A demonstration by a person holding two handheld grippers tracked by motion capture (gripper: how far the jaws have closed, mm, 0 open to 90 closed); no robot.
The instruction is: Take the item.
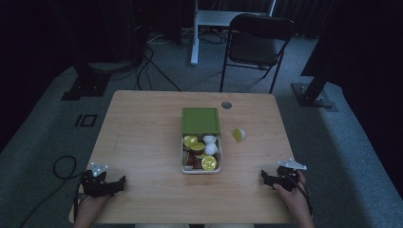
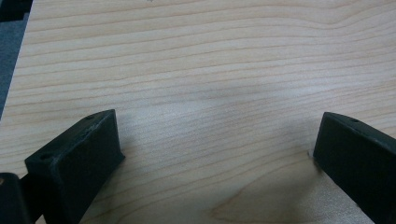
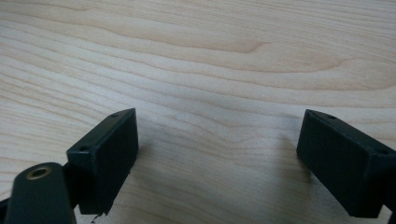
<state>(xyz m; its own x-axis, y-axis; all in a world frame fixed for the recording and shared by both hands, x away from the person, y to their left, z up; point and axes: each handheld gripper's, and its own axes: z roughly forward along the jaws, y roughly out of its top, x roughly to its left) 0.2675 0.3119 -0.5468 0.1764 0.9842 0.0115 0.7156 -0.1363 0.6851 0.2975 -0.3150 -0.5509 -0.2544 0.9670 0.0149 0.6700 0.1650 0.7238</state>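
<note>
Two hand-held grippers resting wide apart on the surface [image 1: 142, 123]

A box [image 1: 201, 166] of capsules is sitting mid-surface, green lid [image 1: 200, 120] behind; a loose capsule [image 1: 239, 134] is lying just right: likely light, slippery, best pinched across its sides. Left hand-held gripper [image 1: 121, 181] and right hand-held gripper [image 1: 264, 177] are gaping empty.

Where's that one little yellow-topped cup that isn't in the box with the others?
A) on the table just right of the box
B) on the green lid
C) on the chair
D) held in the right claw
A: the stray cup lies on the table right of the box, apart from both claws.
</note>
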